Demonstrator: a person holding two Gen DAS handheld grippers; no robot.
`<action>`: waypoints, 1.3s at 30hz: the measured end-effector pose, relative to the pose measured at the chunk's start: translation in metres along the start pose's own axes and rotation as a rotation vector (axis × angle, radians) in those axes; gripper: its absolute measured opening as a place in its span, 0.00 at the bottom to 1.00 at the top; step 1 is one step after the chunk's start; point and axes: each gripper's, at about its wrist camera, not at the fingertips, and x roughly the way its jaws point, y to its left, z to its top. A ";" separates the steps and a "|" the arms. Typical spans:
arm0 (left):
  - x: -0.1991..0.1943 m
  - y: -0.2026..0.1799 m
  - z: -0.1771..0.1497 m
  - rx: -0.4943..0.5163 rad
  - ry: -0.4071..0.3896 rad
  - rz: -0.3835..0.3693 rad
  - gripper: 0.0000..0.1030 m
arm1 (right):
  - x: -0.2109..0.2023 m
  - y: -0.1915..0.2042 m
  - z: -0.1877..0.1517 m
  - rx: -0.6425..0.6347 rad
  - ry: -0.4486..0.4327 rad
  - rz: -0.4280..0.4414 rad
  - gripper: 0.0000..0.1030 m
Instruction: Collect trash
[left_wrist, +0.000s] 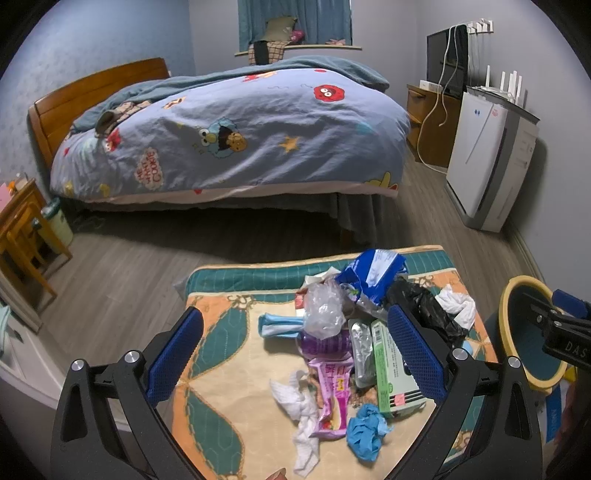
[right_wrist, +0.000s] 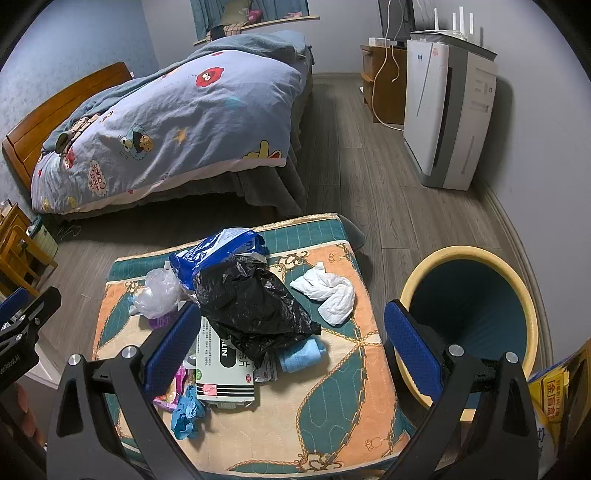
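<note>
Left gripper (left_wrist: 295, 354) hangs over the near part of the mat (left_wrist: 221, 417), its blue pads (left_wrist: 173, 354) spread wide apart with nothing between them.

The trash sits in a heap on the mat, toward its middle and right. Going left to right in the left wrist view:
- A white tissue (left_wrist: 301, 413) lies twisted, its long axis running near to far.
- A pink wrapper (left_wrist: 332, 395) lies just beside it, touching, long axis also near to far and leaning slightly left at the far end.
- A clear bag (left_wrist: 323, 308) is crumpled at the far end of the wrapper.
- A blue glove (left_wrist: 365, 430) is balled up at the near edge of the heap.
- A green-and-white box (left_wrist: 391, 373) lies flat, long axis near to far, its striped end pointing toward the camera.
- A blue-and-white pack (left_wrist: 373, 273) sits at the far side, torn open.
- A black bag (left_wrist: 424, 310) is crumpled beside it, partly over the box in the right wrist view.
- A second white tissue (left_wrist: 458, 304) lies apart near the mat's right edge.

Right gripper (right_wrist: 291, 347) hovers over the mat's near right part, fingers wide apart and empty; its right pad (right_wrist: 413, 350) overlaps the bin's rim. The bin (right_wrist: 532, 314), yellow rim and dark teal inside, stands on the floor just right of the mat, tipped so its mouth faces the camera.
</note>
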 end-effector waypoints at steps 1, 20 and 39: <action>0.000 0.000 -0.001 0.000 -0.001 -0.001 0.96 | 0.000 0.000 0.000 0.000 0.000 0.000 0.95; 0.000 0.001 0.004 -0.003 0.005 0.001 0.96 | 0.002 -0.001 -0.001 0.000 0.003 0.001 0.95; 0.000 0.001 0.005 0.000 0.003 0.001 0.96 | 0.002 -0.002 0.000 0.001 0.006 0.002 0.95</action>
